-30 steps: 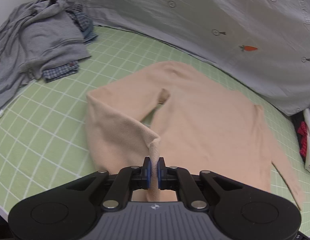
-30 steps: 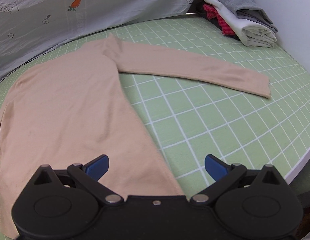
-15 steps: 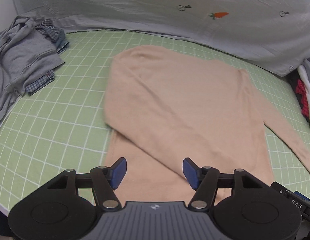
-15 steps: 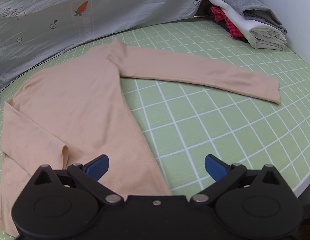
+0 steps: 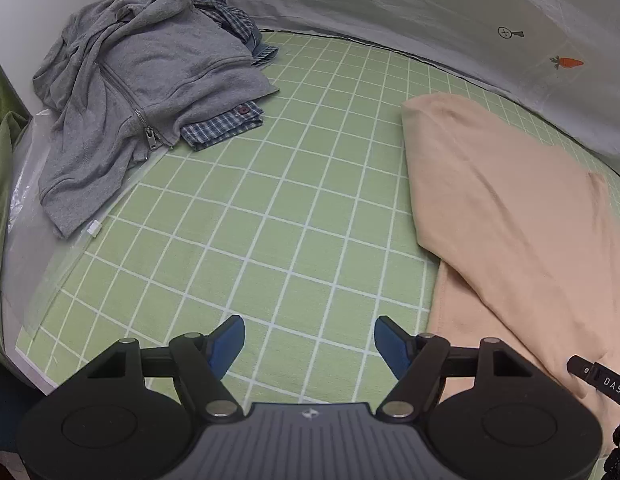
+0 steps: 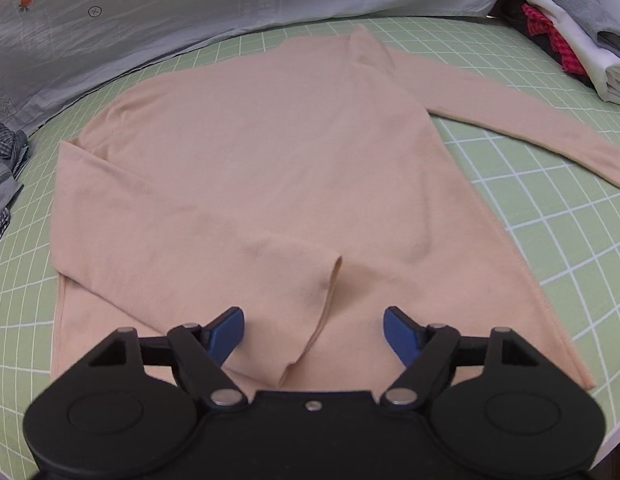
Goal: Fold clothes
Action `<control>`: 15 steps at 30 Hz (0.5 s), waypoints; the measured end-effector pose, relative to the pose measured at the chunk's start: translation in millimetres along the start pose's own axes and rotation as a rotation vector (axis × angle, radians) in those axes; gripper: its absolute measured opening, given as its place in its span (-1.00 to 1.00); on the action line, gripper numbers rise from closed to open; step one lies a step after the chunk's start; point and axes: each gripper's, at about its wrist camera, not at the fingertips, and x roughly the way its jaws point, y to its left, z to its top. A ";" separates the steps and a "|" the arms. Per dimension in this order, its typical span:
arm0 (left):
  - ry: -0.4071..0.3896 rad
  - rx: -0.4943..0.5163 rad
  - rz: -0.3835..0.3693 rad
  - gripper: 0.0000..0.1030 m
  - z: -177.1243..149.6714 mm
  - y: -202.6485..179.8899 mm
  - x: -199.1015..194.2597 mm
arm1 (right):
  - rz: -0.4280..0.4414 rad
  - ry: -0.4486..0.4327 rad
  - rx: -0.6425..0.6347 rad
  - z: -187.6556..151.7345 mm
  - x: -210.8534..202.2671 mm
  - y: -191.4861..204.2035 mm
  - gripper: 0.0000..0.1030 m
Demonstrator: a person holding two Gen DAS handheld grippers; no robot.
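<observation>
A peach long-sleeved sweater [image 6: 269,168] lies flat on the green grid mat [image 6: 550,208]. One sleeve is folded across its body, the cuff [image 6: 330,284] resting near the hem. The other sleeve [image 6: 530,116] stretches out to the right on the mat. My right gripper [image 6: 314,330] is open just above the hem, near the folded cuff, holding nothing. My left gripper [image 5: 310,338] is open over bare mat, left of the sweater [image 5: 510,208], holding nothing.
A heap of unfolded clothes, a grey zip hoodie [image 5: 141,80] over plaid shirts [image 5: 221,128], lies at the mat's far left. Folded garments [image 6: 570,32] are stacked at the far right. A grey printed sheet [image 6: 189,12] runs along the back. The mat's front edge is close below both grippers.
My left gripper let go of the sleeve it was pinching, leaving it folded across the sweater's body, then swung left over bare mat. The right gripper, open throughout, shifted left over the hem.
</observation>
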 end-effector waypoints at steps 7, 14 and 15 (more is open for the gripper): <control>-0.004 0.002 -0.013 0.41 23.6 19.3 12.0 | -0.008 -0.045 0.011 4.2 -6.5 12.3 -0.91; -0.018 -0.010 -0.058 0.42 41.8 -9.9 19.2 | 0.075 -0.136 -0.091 28.7 -25.9 12.5 -0.94; -0.017 -0.005 -0.059 0.42 41.9 -18.3 20.2 | 0.093 -0.151 -0.101 34.4 -28.7 9.7 -0.94</control>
